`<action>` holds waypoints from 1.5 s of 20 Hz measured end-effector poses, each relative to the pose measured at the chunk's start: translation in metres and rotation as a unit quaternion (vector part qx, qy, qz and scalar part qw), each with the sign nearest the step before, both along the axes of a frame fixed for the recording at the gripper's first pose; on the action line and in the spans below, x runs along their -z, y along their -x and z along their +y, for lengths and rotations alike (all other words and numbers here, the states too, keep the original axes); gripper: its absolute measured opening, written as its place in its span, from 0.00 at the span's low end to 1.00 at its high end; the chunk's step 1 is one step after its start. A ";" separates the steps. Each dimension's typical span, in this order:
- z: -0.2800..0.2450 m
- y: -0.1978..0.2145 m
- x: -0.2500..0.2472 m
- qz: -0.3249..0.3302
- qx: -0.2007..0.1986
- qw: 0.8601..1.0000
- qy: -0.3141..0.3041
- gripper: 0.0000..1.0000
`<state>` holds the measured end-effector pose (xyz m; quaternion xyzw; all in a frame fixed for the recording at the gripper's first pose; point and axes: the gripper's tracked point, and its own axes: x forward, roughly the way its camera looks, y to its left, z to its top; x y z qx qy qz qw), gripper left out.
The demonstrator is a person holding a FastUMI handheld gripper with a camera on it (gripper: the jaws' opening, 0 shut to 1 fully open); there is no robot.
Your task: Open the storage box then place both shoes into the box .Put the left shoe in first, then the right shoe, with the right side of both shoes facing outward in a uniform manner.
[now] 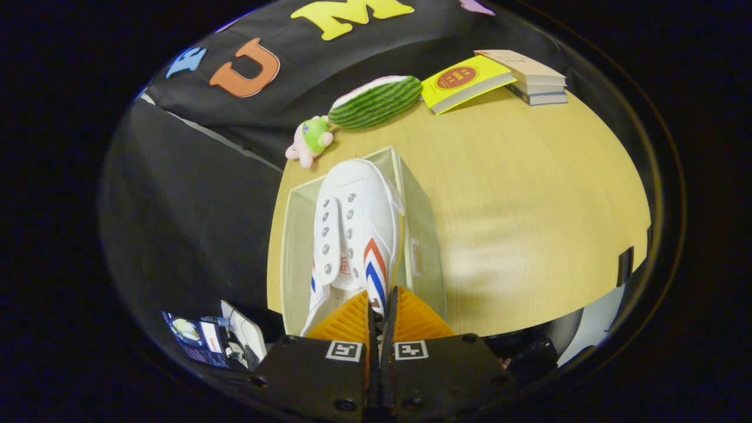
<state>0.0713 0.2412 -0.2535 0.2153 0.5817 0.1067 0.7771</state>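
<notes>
Off to my left hangs the black cloth wall (194, 194) of the booth, and low beside my body sit some small devices I cannot make out. At the table's near-left corner stands the translucent, open-topped plastic storage box (296, 247). My gripper (382, 308) is pinched nearly closed on the heel edge of a white canvas sneaker with metal eyelets and red and blue stripes (358, 223), both fingers (346, 322) pressing on it. The shoe stretches away from me, toe far, over the box's opening; whether it rests inside I cannot tell. Beyond the box lie a small pink and green plush toy (310, 141) and a green-striped watermelon slice toy (376, 101). Further right on the pale wooden table (529, 194), a yellow book (467, 82) leans against a stack of books (531, 76).
</notes>
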 end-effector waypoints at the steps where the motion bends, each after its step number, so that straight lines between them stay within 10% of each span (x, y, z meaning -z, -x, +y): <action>1: 0.000 0.001 0.000 -0.001 -0.005 1.000 0.004 0.07; 7: 0.008 -0.003 -0.006 -0.023 -0.019 1.000 0.002 0.46; 13: -0.007 -0.026 -0.041 -0.151 -0.043 0.986 0.050 0.62; 21: -0.076 -0.044 -0.149 -0.447 0.000 0.878 0.173 0.65; 24: -0.106 -0.027 -0.178 -0.512 0.023 0.836 0.195 1.00; 30: -0.167 0.002 -0.211 -0.555 0.101 0.805 0.186 1.00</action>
